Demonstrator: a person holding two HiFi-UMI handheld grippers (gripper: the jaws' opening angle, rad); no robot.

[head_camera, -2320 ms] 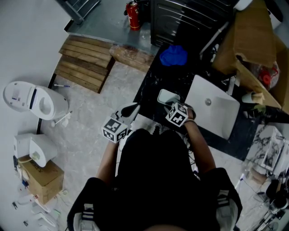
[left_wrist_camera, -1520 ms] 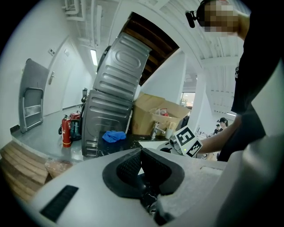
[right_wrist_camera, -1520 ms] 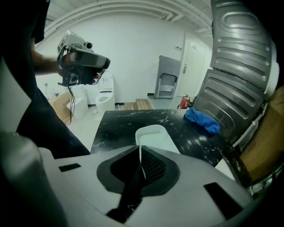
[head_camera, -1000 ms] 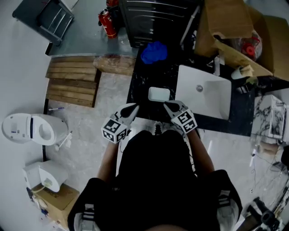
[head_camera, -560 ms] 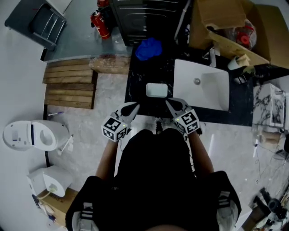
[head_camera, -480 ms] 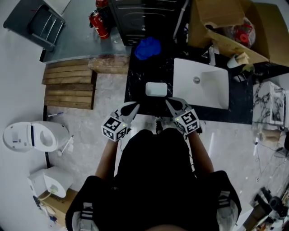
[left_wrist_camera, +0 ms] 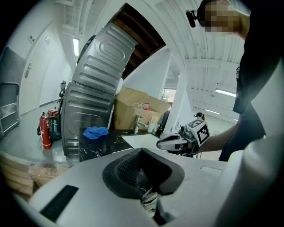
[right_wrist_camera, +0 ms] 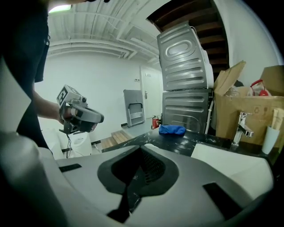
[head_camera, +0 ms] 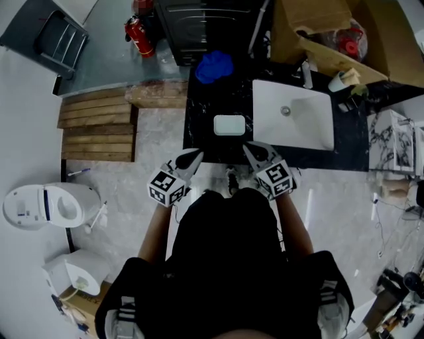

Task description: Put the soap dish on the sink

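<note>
The soap dish [head_camera: 229,124], a pale rounded rectangle, lies on the black marble counter [head_camera: 205,112] just left of the white sink basin [head_camera: 295,122]. Both grippers hover at the counter's near edge, short of the dish. My left gripper [head_camera: 191,159] is shut and holds nothing, below and left of the dish. My right gripper [head_camera: 252,151] is also shut and empty, just below the dish. In the left gripper view the right gripper [left_wrist_camera: 176,142] shows with its jaws together. The right gripper view shows the left gripper [right_wrist_camera: 82,116] likewise; the dish is hidden in both.
A blue cloth [head_camera: 213,66] lies at the counter's back, in front of a metal appliance [head_camera: 212,20]. A faucet [head_camera: 306,73] and cardboard boxes [head_camera: 331,26] stand behind the basin. A fire extinguisher [head_camera: 137,33], wooden pallet [head_camera: 96,129] and toilet [head_camera: 46,205] are on the floor, left.
My right gripper, which was at the soap dish, has drawn back toward the person. The dish stays on the counter beside the basin. The head view has swung round.
</note>
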